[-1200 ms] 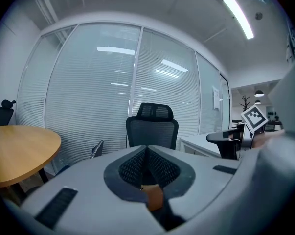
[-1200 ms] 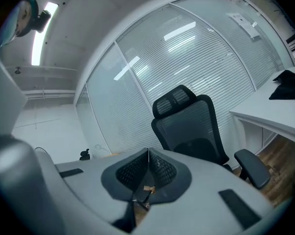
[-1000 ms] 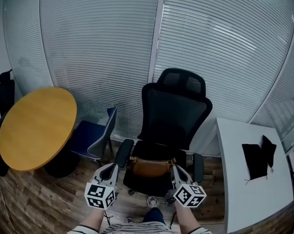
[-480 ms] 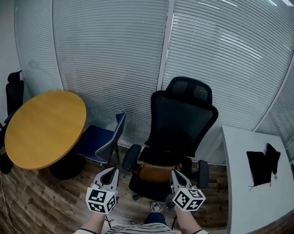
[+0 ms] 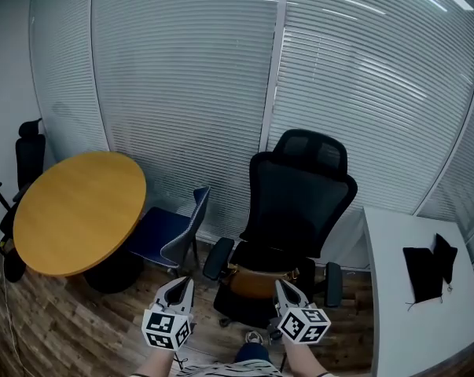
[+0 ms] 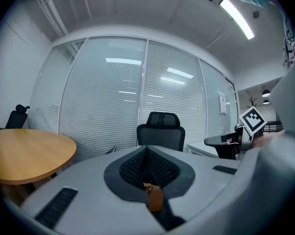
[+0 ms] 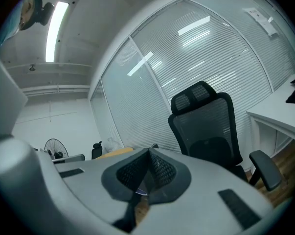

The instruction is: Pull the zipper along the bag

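A brown bag lies on the seat of a black mesh office chair. Both grippers hover short of the chair and point toward it, apart from the bag. My left gripper is shut with nothing between its pads. My right gripper is shut and empty too. In the left gripper view the closed left gripper covers most of the chair, and a sliver of the brown bag shows below the pads. In the right gripper view the closed right gripper sits left of the chair. The zipper cannot be made out.
A round wooden table stands at the left with a blue chair beside it. A white desk at the right carries a black item. Another black chair stands far left. Glass walls with blinds lie behind.
The chair and bag have shrunk and slid lower right in the head view, as the view pulled back. Both grippers sit lower in the picture and stay shut.
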`<state>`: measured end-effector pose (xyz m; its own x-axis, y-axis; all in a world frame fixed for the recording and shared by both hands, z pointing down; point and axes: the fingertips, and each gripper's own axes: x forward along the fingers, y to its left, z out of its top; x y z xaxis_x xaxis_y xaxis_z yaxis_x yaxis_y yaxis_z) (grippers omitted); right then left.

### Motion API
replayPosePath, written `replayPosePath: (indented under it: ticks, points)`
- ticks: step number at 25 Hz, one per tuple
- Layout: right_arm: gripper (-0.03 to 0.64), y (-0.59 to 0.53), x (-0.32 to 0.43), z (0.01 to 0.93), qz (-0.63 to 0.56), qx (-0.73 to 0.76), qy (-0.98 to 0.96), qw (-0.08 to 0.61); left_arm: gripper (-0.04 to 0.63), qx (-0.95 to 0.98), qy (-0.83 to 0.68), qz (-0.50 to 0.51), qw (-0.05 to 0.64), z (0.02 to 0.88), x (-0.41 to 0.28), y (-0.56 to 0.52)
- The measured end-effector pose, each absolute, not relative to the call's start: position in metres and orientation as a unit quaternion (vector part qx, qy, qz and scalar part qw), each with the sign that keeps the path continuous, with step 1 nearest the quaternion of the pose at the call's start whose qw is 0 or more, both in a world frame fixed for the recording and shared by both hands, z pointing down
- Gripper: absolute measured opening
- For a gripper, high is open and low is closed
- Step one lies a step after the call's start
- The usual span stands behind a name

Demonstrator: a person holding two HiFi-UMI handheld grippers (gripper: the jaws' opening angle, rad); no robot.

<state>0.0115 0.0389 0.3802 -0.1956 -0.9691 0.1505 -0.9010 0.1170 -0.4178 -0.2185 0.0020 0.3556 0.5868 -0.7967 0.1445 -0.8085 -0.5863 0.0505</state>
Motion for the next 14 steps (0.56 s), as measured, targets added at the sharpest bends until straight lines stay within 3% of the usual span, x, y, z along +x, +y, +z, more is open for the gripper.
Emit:
replayPosePath:
  ticks: [14]
  points:
    - [0.028,0.0425,0.0061,0.3862,-0.215,-0.623,0.749,0.07,0.029,0.882,-0.464,0.05,0.064,0.3626,-0.2248,0.0089]
